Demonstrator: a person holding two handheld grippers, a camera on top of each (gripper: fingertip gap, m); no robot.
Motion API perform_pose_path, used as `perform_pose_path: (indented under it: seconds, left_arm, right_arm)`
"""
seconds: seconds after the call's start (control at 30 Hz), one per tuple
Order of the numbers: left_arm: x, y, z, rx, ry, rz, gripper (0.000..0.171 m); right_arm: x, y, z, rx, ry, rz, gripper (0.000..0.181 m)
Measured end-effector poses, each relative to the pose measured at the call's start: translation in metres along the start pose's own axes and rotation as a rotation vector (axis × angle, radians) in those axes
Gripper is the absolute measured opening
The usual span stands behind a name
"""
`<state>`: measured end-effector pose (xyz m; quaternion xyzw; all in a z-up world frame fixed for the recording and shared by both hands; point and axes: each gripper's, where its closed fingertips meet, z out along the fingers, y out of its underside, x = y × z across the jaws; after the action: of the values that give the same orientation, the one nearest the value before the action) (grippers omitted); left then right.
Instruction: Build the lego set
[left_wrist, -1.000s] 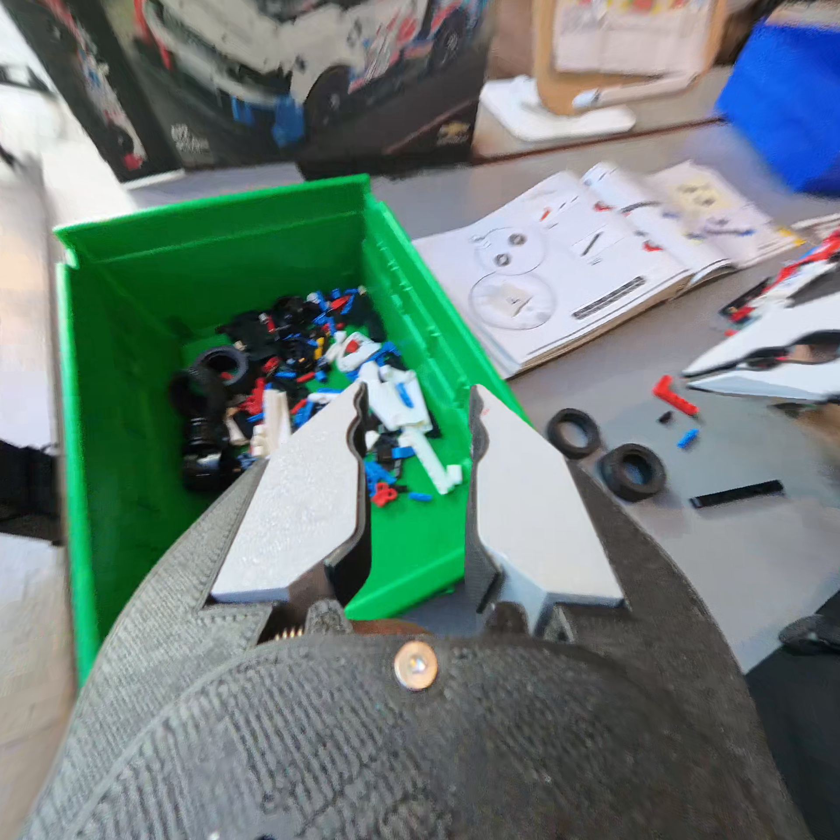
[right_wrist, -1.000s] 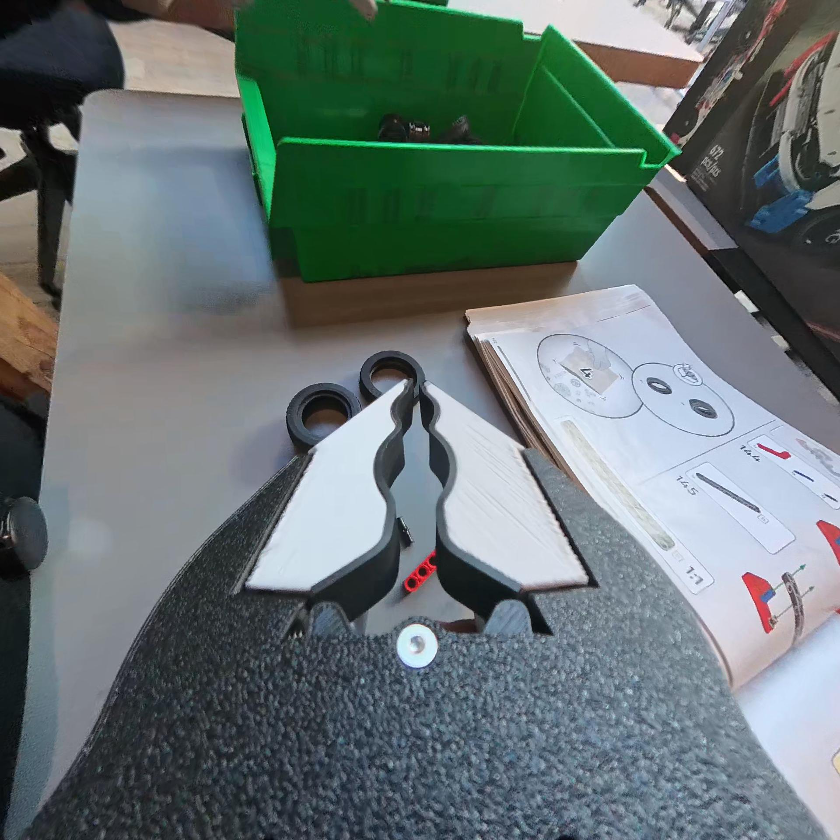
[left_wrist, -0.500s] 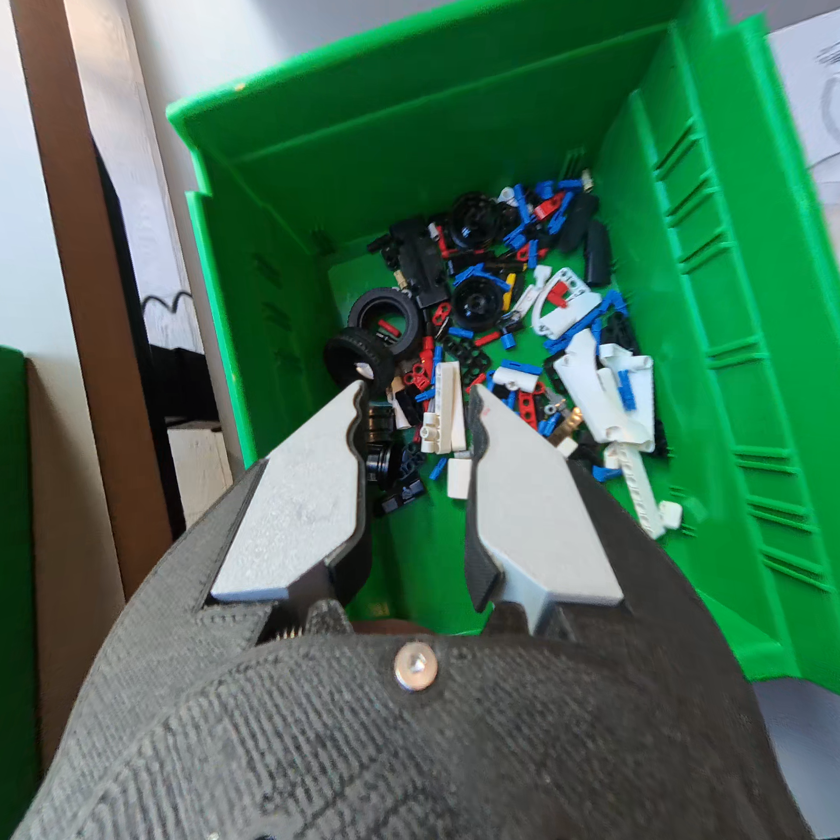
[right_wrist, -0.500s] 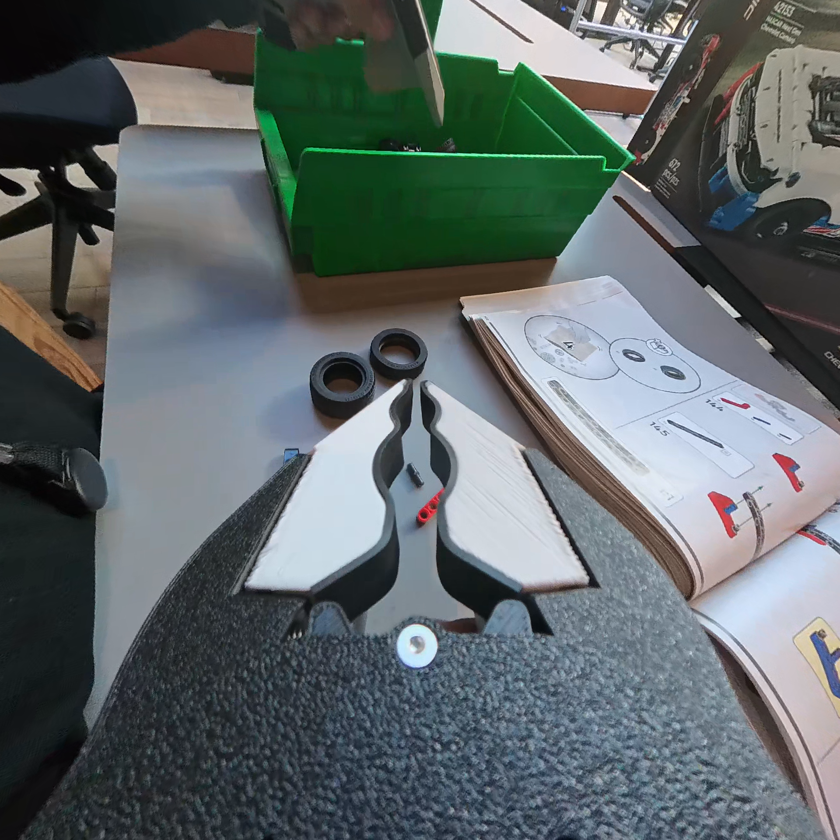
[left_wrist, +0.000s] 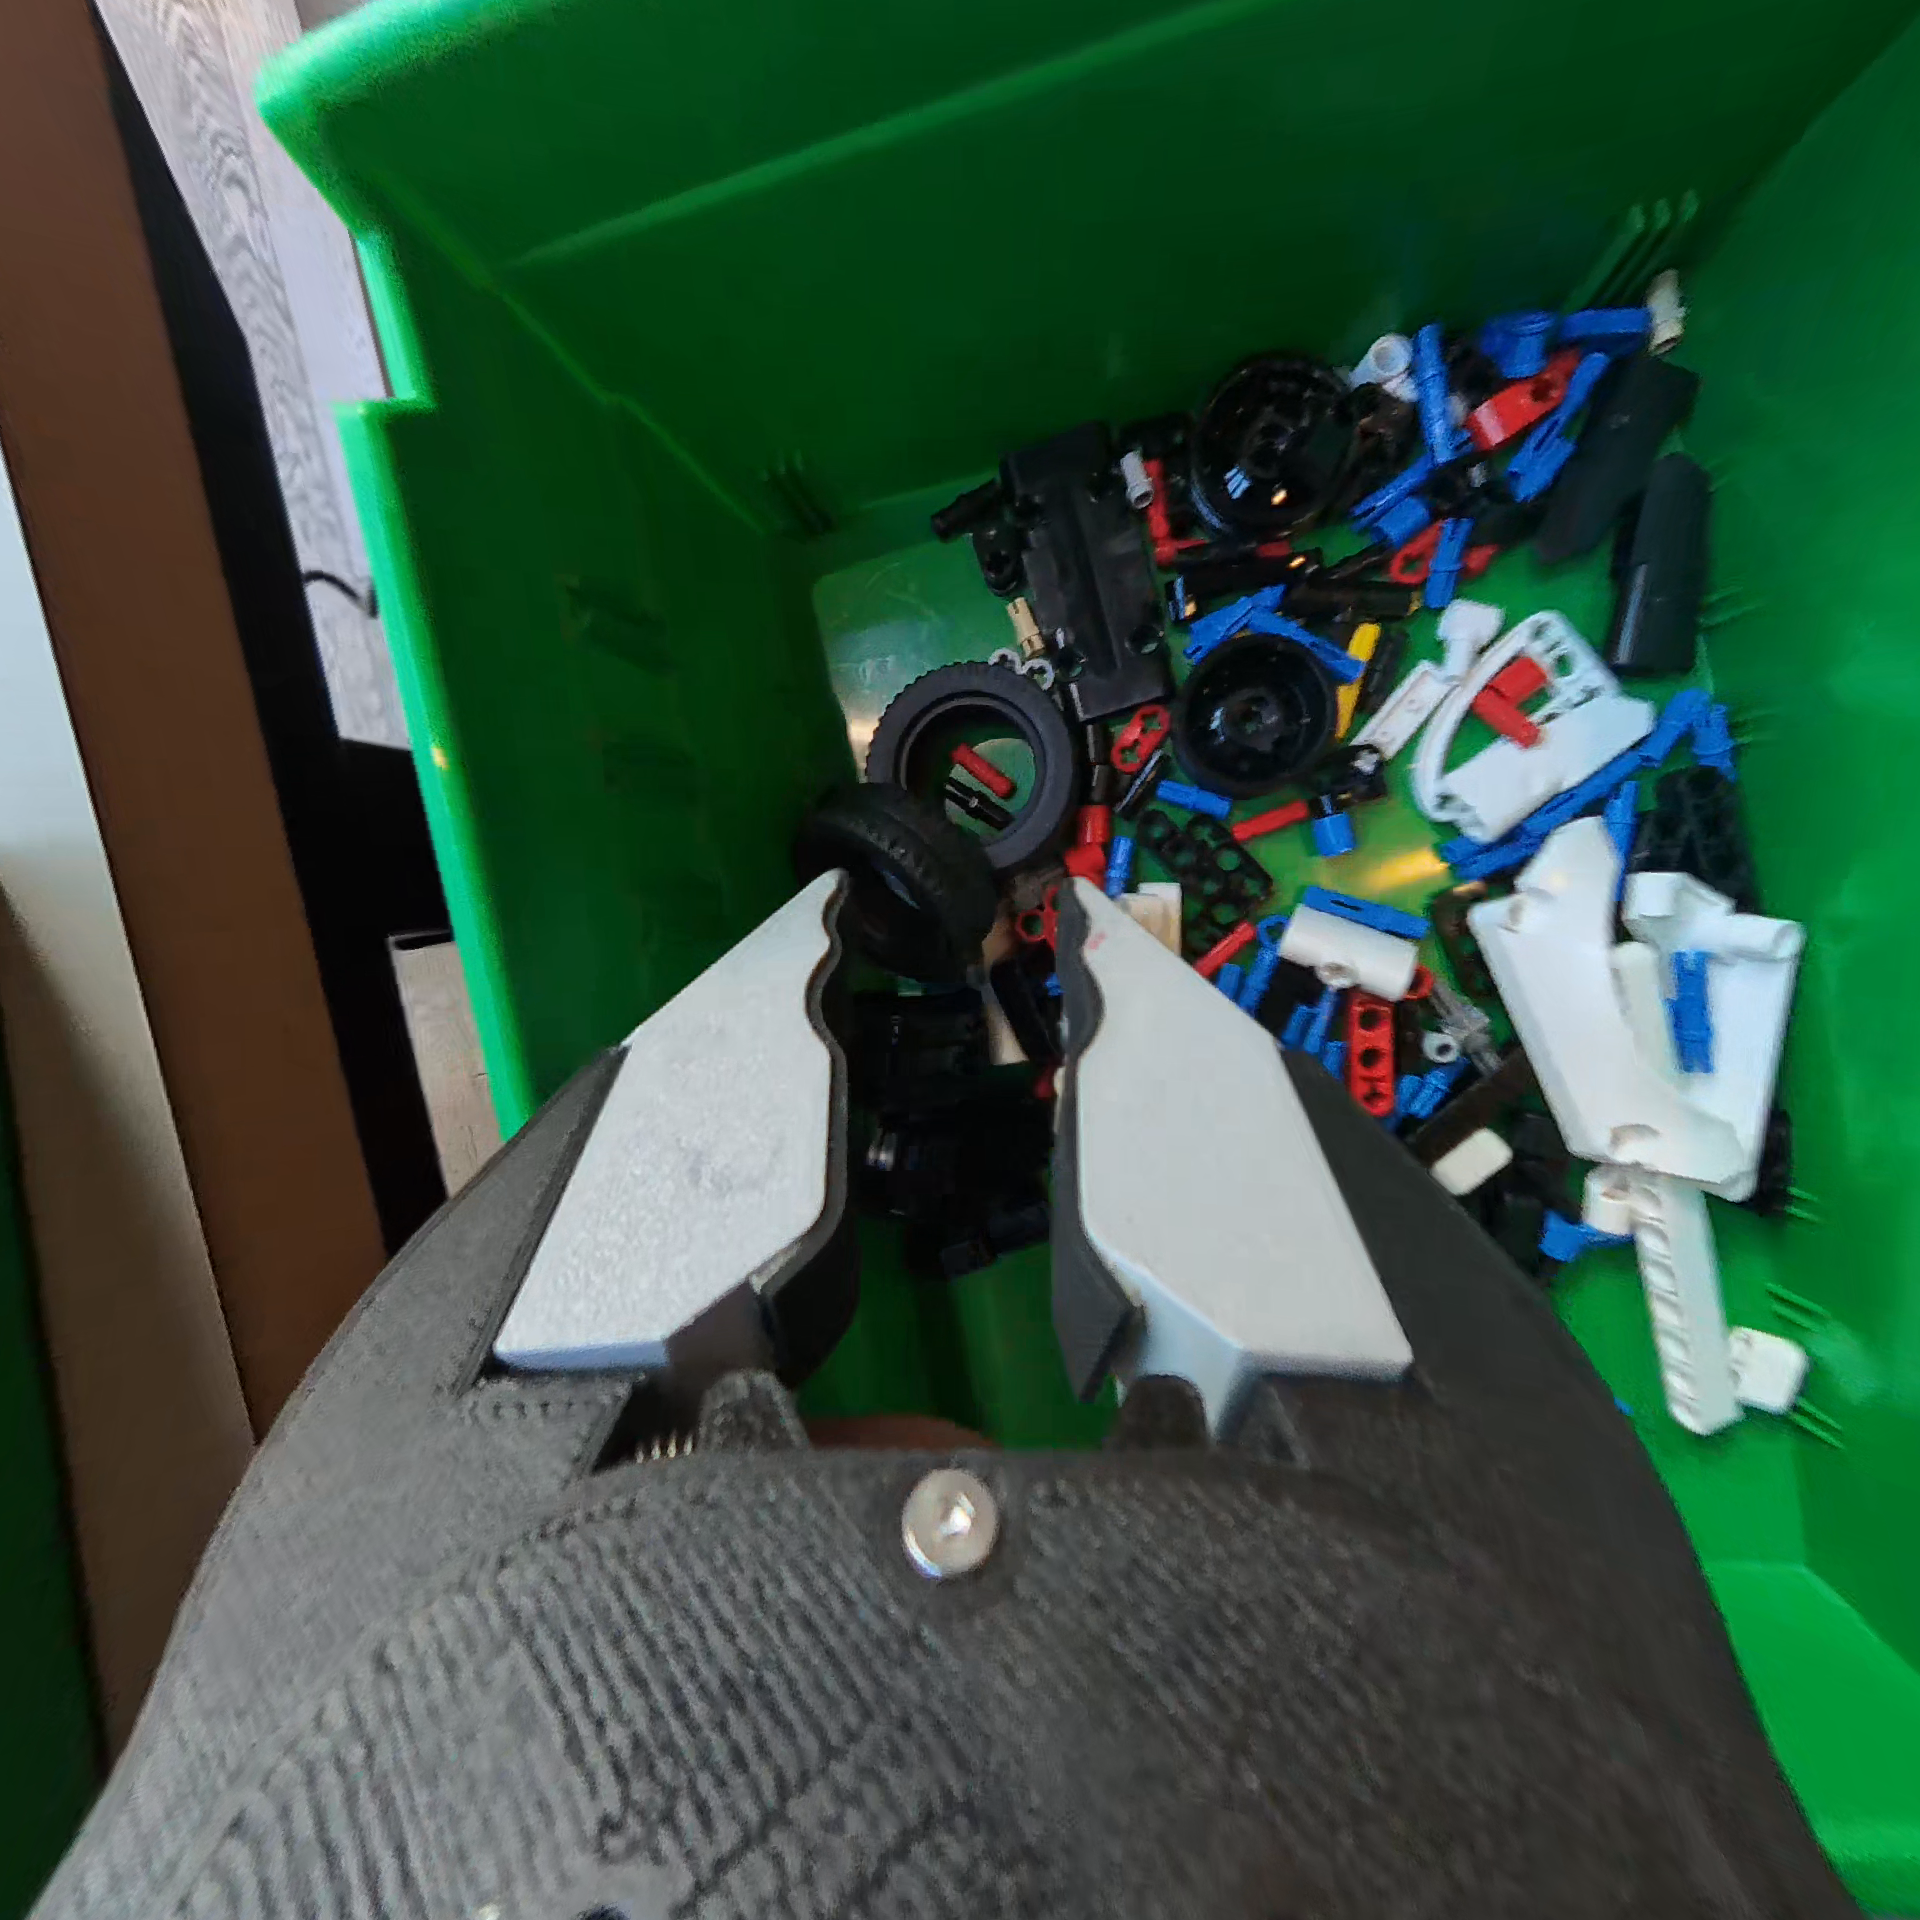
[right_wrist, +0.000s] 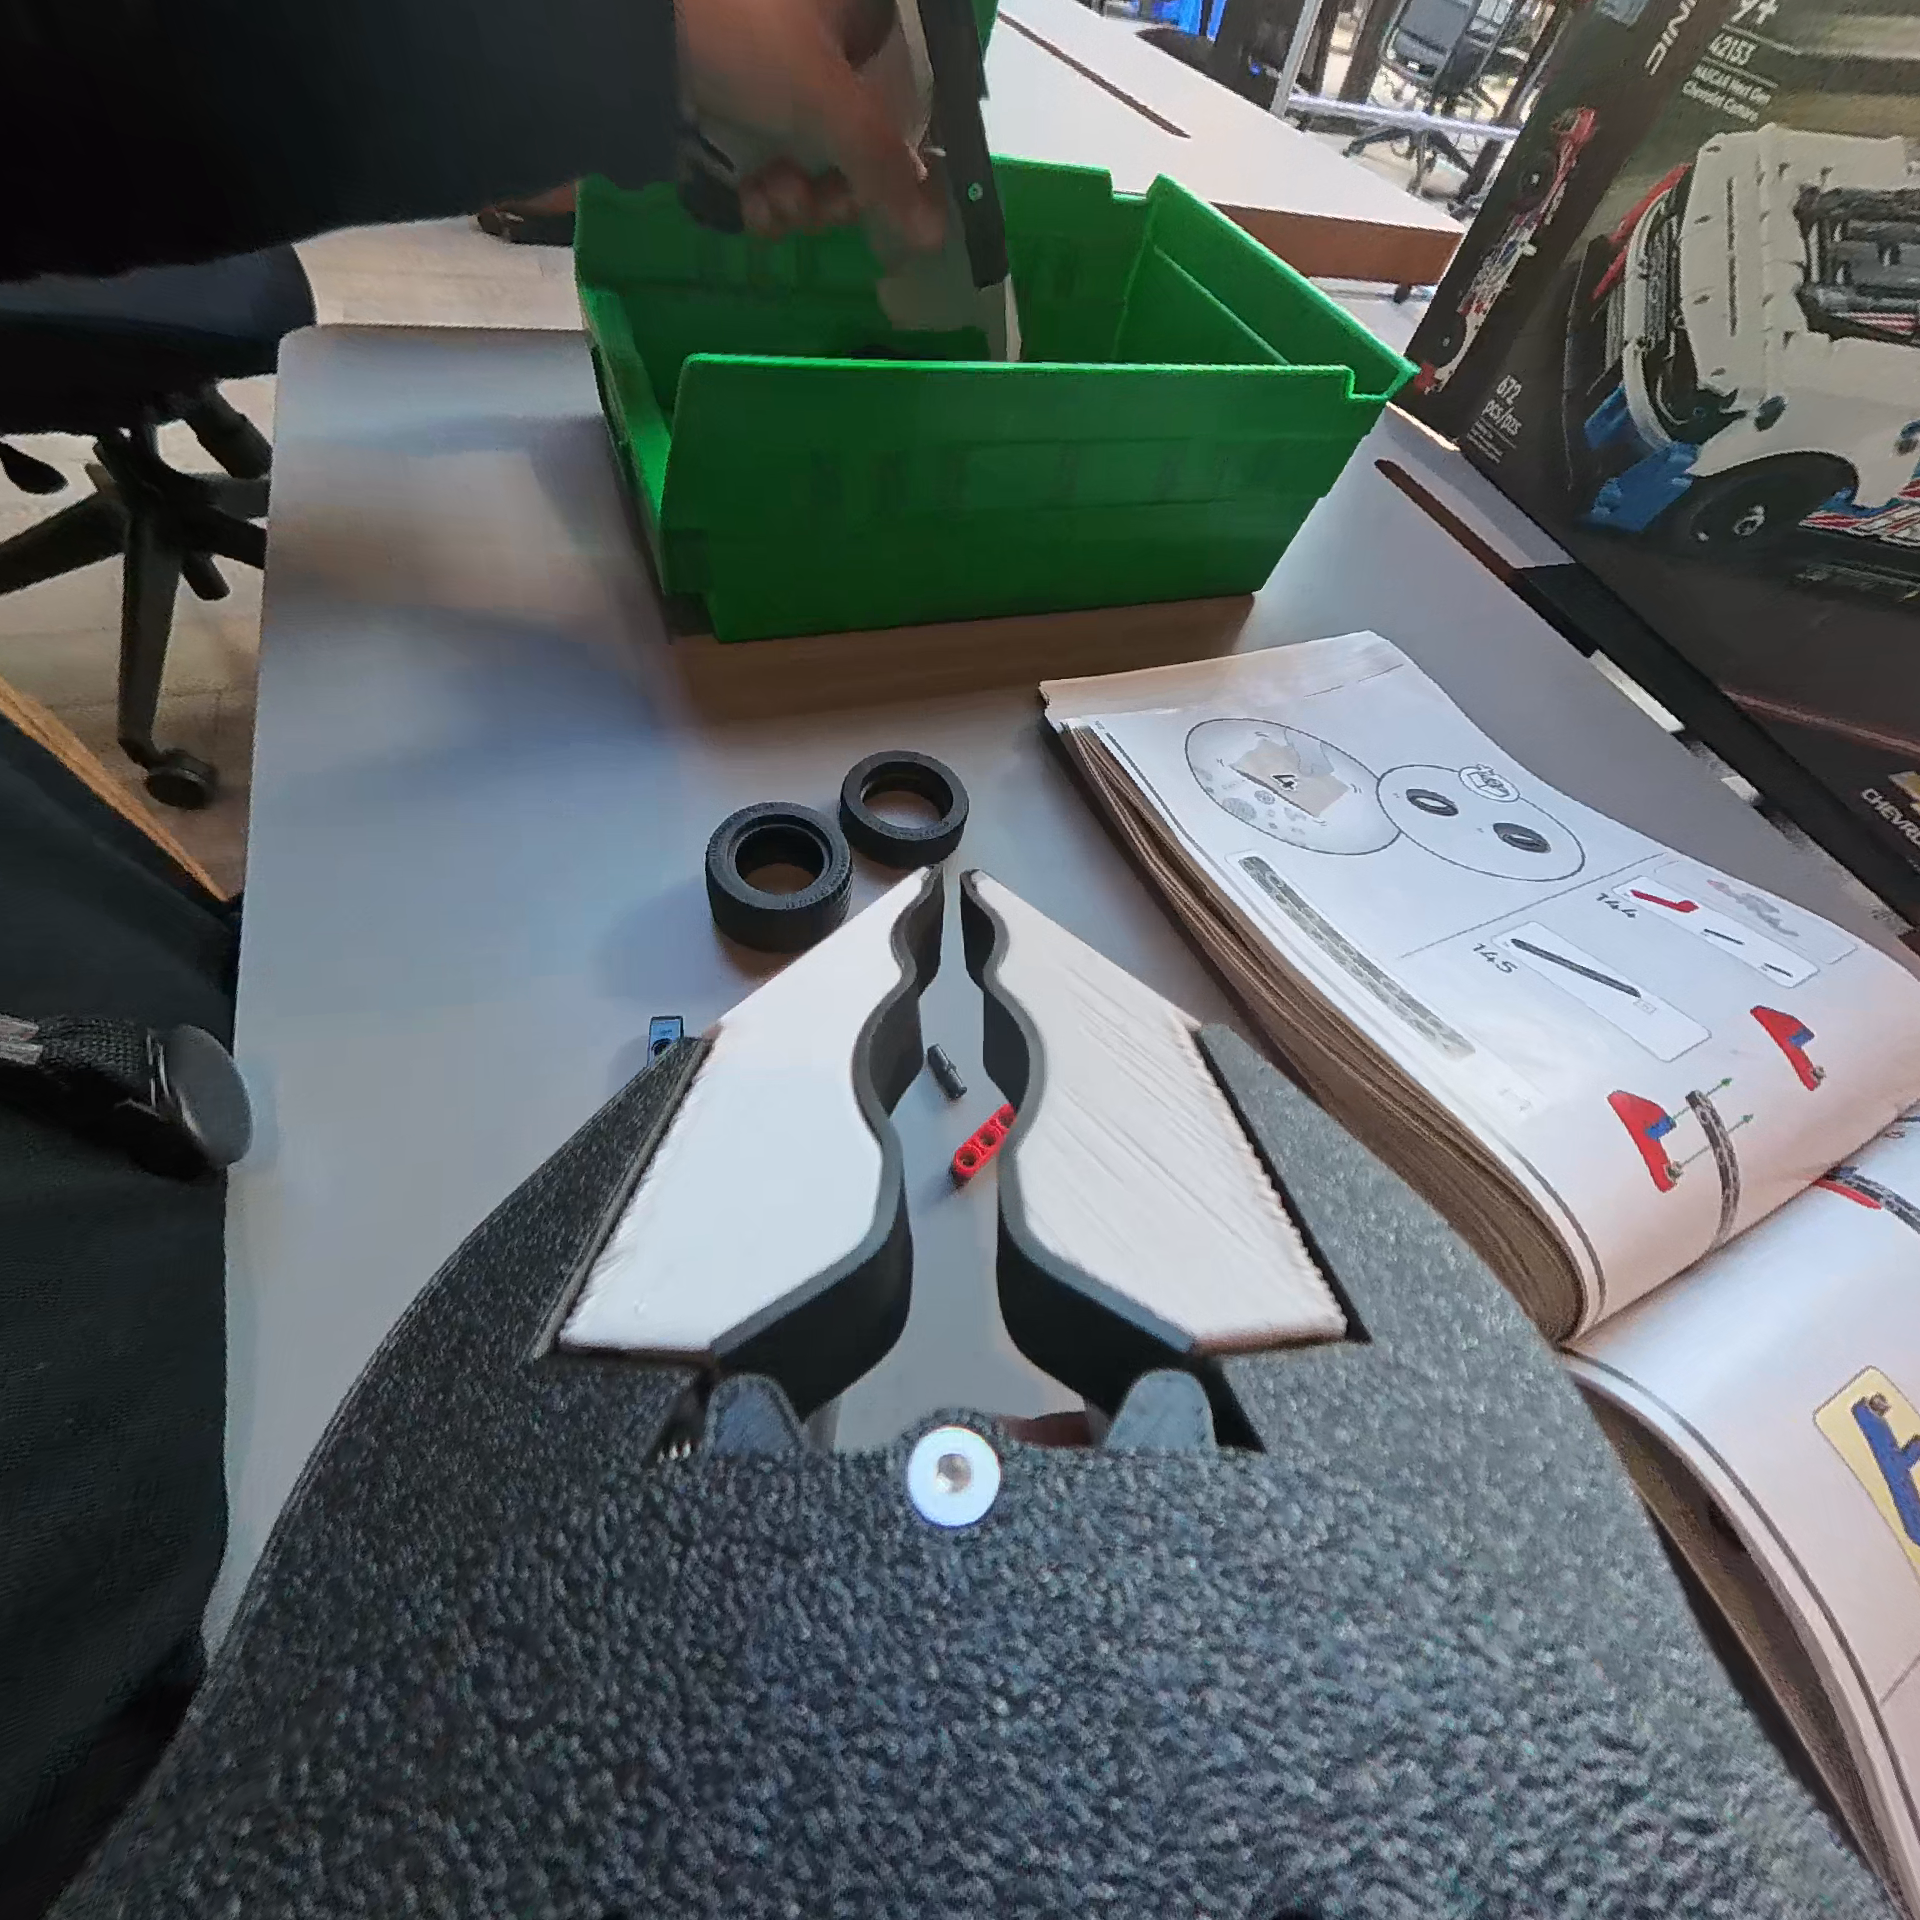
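Note:
My left gripper (left_wrist: 951, 904) is open and reaches down into the green bin (left_wrist: 644, 436). A black tyre (left_wrist: 904, 899) stands on edge between its fingertips; I cannot tell if they touch it. A second tyre (left_wrist: 977, 769) lies flat just behind it. Loose black, blue, red and white Lego parts (left_wrist: 1403, 831) fill the bin floor. My right gripper (right_wrist: 951, 883) is shut and empty above the grey table. Two black tyres (right_wrist: 779, 883) (right_wrist: 904, 810) lie just beyond its tips. A red beam (right_wrist: 982, 1143) and a black pin (right_wrist: 945, 1070) lie under its fingers.
The open instruction booklet (right_wrist: 1455, 935) lies right of the right gripper. The green bin (right_wrist: 987, 499) stands on a wooden board (right_wrist: 966, 655) at the far side, with a hand and the left gripper (right_wrist: 956, 260) in it. The set's box (right_wrist: 1714, 364) stands at the right. An office chair (right_wrist: 156, 520) is at the left. There is about 40 cm between the tips of the two grippers. It is some 9 cm from my right tips to the black pin (right_wrist: 945, 1070).
My left gripper has swung over the bin and gone down into it, up to the upright tyre. My right gripper has drawn back a little from the two tyres and stays shut.

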<state>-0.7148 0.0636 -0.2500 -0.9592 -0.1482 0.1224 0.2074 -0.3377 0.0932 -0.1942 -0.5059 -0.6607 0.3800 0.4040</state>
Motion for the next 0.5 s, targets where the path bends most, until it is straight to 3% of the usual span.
perform_pose_path:
  seconds: [0.1,0.17,0.5]
  left_arm:
    - [-0.001,0.007,0.009,-0.064,-0.043,0.07,0.015]
    - [0.002,0.004,0.006,-0.043,-0.071,0.102,0.01]
    - [0.022,-0.025,-0.019,0.163,-0.092,0.258,0.01]
  right_arm:
    - [0.001,0.002,-0.001,-0.004,0.006,-0.002,0.003]
    - [0.002,0.003,-0.002,-0.008,0.01,0.0,0.003]
    - [0.004,0.007,0.002,-0.03,0.007,0.017,0.003]
